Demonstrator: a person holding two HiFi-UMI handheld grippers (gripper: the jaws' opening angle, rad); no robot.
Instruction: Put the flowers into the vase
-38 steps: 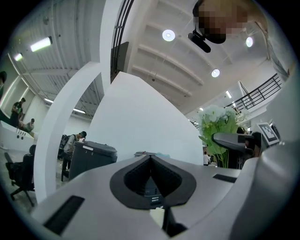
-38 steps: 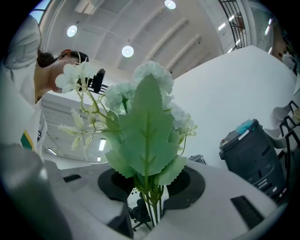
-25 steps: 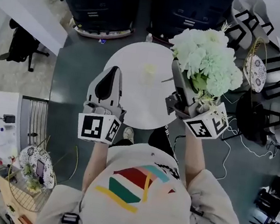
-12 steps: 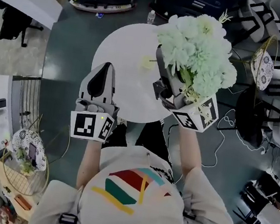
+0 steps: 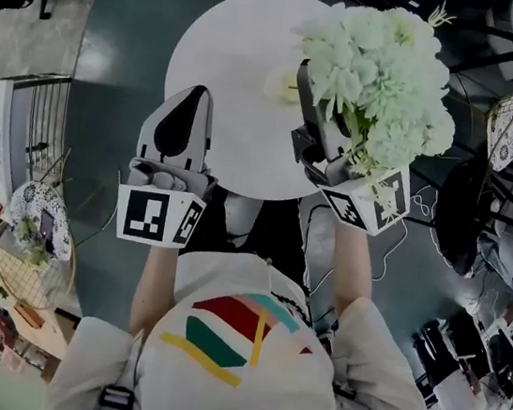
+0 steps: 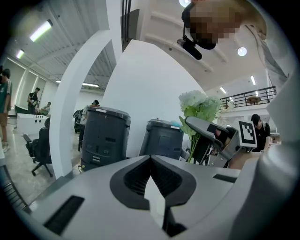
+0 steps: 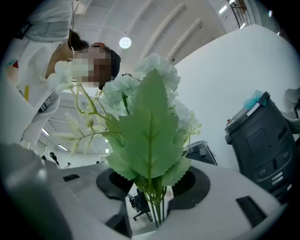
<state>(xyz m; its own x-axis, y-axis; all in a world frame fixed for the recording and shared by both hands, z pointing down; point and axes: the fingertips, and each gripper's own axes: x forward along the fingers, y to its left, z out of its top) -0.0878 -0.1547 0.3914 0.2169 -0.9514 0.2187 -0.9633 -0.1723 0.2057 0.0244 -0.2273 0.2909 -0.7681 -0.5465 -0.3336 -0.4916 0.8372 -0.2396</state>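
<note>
Seen from above my head, I stand at the near edge of a round white table (image 5: 232, 44) with a gripper in each hand. My right gripper (image 7: 153, 192) is clamped on a bunch of pale, white-green artificial flowers (image 5: 384, 75). In the right gripper view its two jaws press from either side on the thin green stems (image 7: 157, 208), with a broad serrated leaf (image 7: 149, 136) fanning out just above the grip. The bunch's long axis runs along the jaws, and the blooms rise up and away from my hand, towards my face. I cannot see the cut ends of the stems. My left gripper (image 5: 193, 105) holds nothing. Its jaw tips meet, with only table and room showing past them, and it hovers over the near left part of the table, apart from the flowers. On the table sits a small pale object (image 5: 279, 84) that I take to be the vase. It lies just beyond and to the left of the right gripper's dark jaw, half tucked under the edge of the blooms, between my two grippers but much nearer the right. I judge that the coming move turns on this: the stems must be brought upright above that vase mouth, with the heads on top, then lowered. My right hand is placed to do it, and my left is free to steady the vase.
</note>
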